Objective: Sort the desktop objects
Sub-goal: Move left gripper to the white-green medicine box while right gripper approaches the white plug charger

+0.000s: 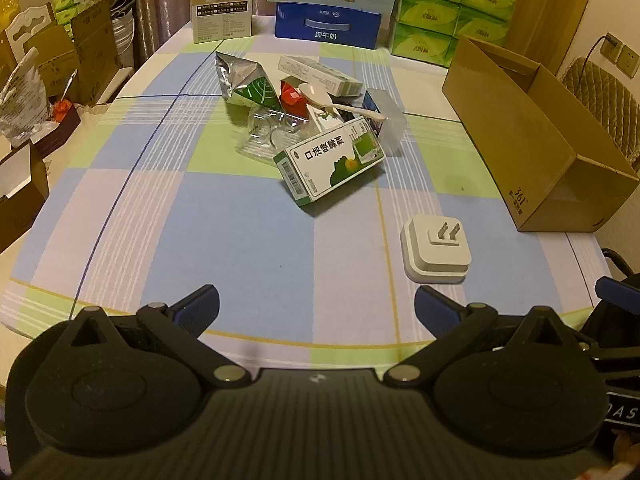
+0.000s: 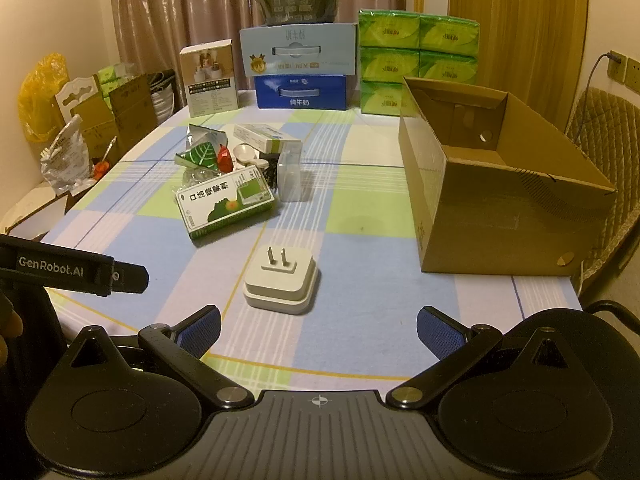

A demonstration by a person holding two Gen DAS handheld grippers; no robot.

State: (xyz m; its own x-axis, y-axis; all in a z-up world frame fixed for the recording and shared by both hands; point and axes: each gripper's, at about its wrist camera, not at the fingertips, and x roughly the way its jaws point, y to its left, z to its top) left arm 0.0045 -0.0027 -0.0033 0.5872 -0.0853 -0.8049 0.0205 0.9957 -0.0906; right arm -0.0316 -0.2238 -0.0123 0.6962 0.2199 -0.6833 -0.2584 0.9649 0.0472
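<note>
Nearest, the right gripper [image 2: 319,330] gapes wide and empty, white plug adapter [image 2: 281,280] lying just ahead, prongs up; the left gripper [image 1: 316,306], equally spread and empty, sits farther off.

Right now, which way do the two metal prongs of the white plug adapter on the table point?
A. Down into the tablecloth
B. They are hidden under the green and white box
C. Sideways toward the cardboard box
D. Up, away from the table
D: the white plug adapter lies on its flat back on the tablecloth, apart from the pile, and both prongs stand up from its top face in plain sight.
</note>
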